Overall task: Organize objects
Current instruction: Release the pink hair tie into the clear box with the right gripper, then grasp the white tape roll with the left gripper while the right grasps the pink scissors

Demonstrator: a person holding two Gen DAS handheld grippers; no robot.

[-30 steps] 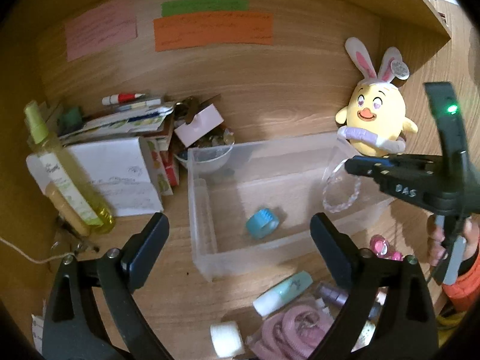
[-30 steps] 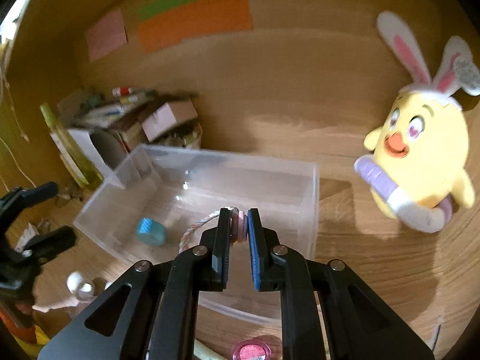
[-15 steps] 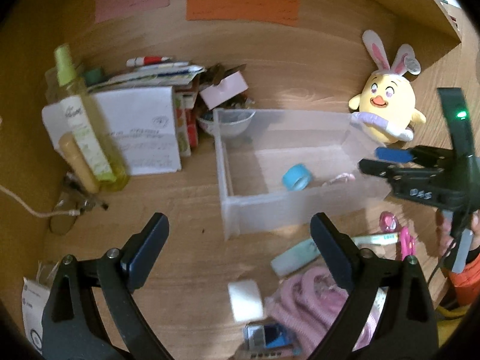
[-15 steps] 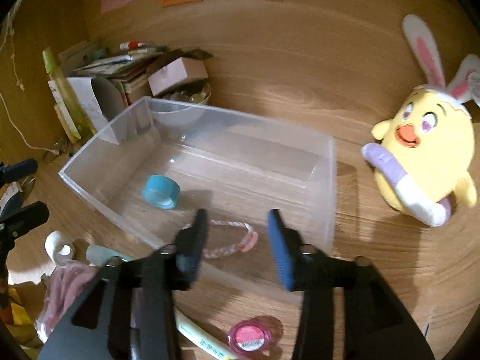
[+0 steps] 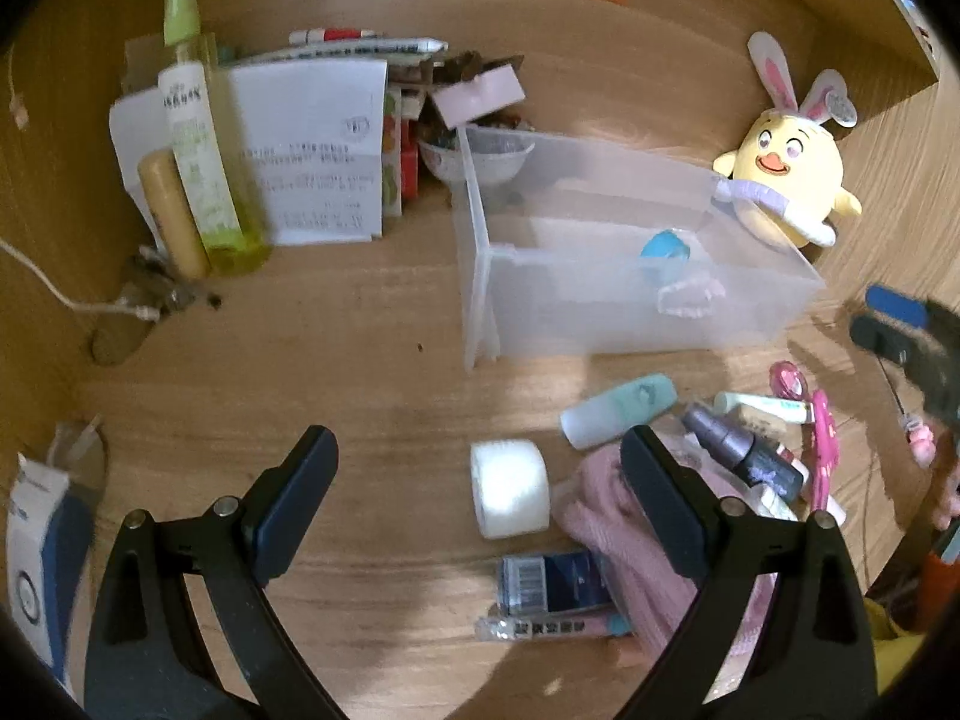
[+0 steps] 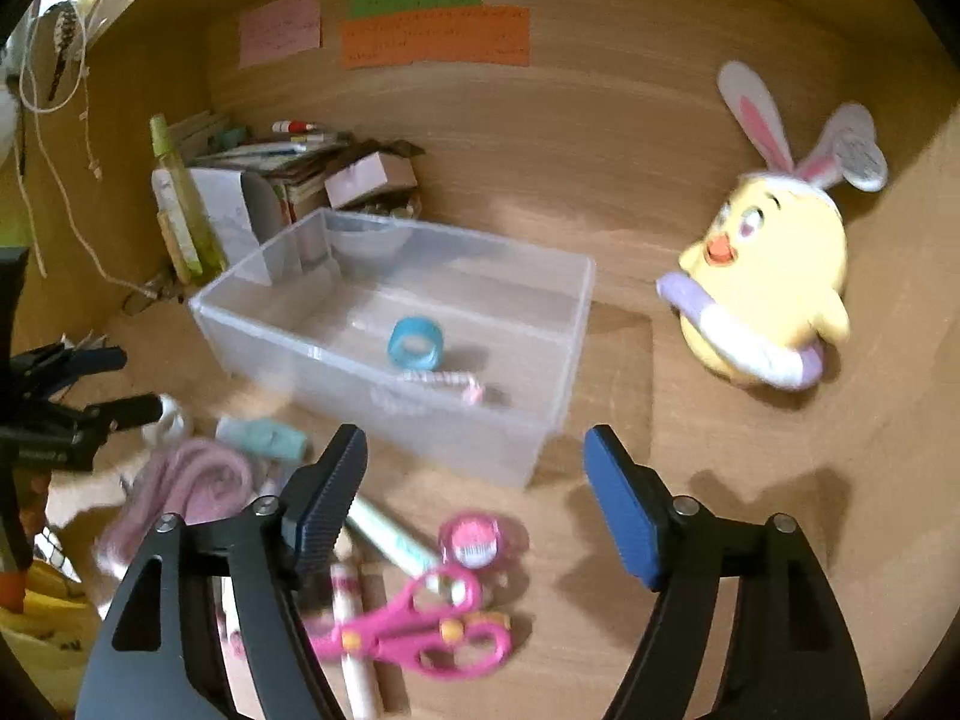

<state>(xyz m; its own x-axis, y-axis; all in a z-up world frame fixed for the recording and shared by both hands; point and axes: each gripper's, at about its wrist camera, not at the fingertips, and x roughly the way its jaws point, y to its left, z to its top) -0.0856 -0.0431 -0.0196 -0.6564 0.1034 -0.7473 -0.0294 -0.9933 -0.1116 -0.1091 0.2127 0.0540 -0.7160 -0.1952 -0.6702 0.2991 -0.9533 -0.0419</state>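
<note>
A clear plastic bin (image 5: 600, 324) (image 6: 420, 426) stands on the wooden desk. Inside it lie a blue tape roll (image 5: 665, 247) (image 6: 414, 343) and a pink beaded bracelet (image 5: 690, 300) (image 6: 444, 381). My right gripper (image 6: 475, 450) hangs in front of the bin's near wall, its jaws opening with nothing between them. My left gripper (image 5: 474, 450) is open just above a white tape roll (image 5: 510, 498), apart from it. Around that roll lie a mint tube (image 5: 618, 411), a pink cloth (image 5: 606, 516), a purple bottle (image 5: 738, 450), pink scissors (image 6: 414, 624) and a pink round tin (image 6: 474, 540).
A yellow plush chick (image 6: 774, 288) sits right of the bin against the wall. At the back left stand a green spray bottle (image 5: 198, 150), a stack of papers (image 5: 312, 144) and a bowl (image 5: 480, 159). A white cable (image 5: 36, 282) trails at the far left.
My right gripper opened and let the bracelet fall into the bin, then drew back from it. My left gripper sank and pulled back over the loose items in front of the bin.
</note>
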